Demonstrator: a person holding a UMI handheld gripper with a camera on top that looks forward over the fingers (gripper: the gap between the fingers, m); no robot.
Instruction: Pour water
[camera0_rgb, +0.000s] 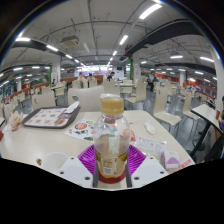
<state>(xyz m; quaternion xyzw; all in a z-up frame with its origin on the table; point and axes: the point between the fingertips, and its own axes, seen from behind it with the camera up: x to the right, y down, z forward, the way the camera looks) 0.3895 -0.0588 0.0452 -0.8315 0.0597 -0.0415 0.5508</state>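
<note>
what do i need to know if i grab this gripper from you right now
Gripper: the bottle stands between the pink pads; I can't tell whether they press on it.
Bottle: upright, cap on, amber liquid inside, label facing the camera.
Table: a tray lies beyond the bottle on one side, a clear cup close by on the other.
Done: nothing poured that I can see.
Left: confirm the grip, get the cap off, tilt the bottle over the cup.
</note>
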